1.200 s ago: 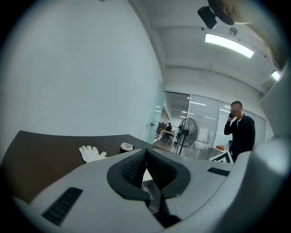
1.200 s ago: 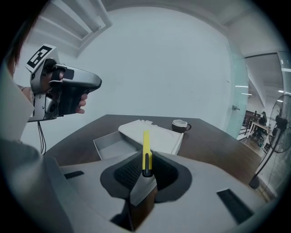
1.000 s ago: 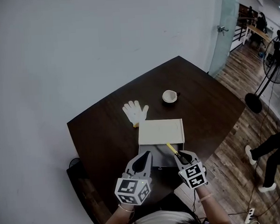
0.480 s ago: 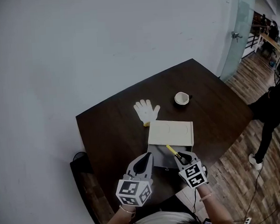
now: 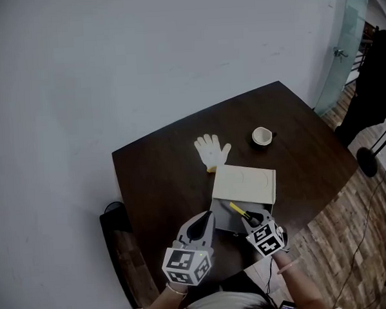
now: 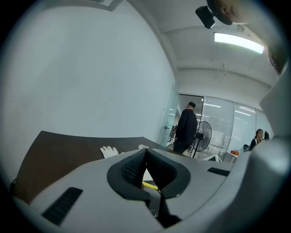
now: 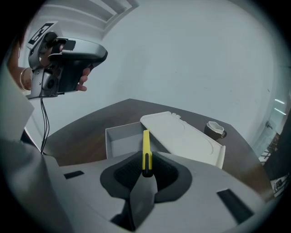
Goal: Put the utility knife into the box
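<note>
A yellow utility knife (image 7: 146, 142) sticks out forward from my right gripper (image 7: 146, 157), which is shut on its black end. In the head view the knife (image 5: 237, 210) points over the open grey box (image 5: 224, 222), with my right gripper (image 5: 250, 217) at the box's near right corner. The box's bare inside (image 7: 122, 141) lies just beyond the blade tip. Its white lid (image 5: 244, 184) rests tilted over the far half. My left gripper (image 5: 205, 217) hovers left of the box, and its pads (image 6: 134, 166) meet at the tip with nothing between them.
A white glove (image 5: 212, 149) and a small cup (image 5: 262, 136) lie on the dark table (image 5: 155, 178) beyond the box. A dark chair (image 5: 117, 245) stands at the table's left edge. A person in black (image 5: 373, 83) stands at the right, beside a fan (image 6: 202, 136).
The view has swung, so the table and box now sit further right. My right gripper has sunk a little with the knife over the box. The person has come nearer at the right.
</note>
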`<state>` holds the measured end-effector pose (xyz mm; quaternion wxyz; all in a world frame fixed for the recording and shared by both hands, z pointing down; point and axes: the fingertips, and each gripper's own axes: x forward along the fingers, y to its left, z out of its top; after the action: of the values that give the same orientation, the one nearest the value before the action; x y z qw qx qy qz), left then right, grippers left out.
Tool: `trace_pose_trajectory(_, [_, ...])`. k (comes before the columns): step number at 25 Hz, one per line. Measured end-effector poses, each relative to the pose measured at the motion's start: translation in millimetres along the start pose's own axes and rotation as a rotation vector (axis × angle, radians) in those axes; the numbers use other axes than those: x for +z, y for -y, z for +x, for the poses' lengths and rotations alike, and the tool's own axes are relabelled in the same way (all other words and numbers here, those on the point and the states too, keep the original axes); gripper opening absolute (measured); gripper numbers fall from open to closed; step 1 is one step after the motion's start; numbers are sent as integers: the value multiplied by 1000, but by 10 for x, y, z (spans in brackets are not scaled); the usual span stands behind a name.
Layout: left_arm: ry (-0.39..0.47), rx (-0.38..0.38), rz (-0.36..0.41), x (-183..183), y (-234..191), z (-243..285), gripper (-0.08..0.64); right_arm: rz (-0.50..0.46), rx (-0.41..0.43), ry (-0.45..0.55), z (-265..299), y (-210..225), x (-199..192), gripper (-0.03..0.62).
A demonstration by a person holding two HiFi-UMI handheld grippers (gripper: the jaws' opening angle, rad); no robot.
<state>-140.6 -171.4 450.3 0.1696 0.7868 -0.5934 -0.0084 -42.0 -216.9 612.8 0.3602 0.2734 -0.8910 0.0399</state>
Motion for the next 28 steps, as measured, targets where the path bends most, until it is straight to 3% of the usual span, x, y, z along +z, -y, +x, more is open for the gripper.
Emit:
trace_pose_trajectory(16, [-5, 70, -18, -18, -195, -7, 18, -114, 113, -150, 446, -73, -112, 74])
trace_pose_trajectory(28, [-16, 110, -37, -56, -325, 6, 18, -115, 182, -241, 680, -107, -201, 74])
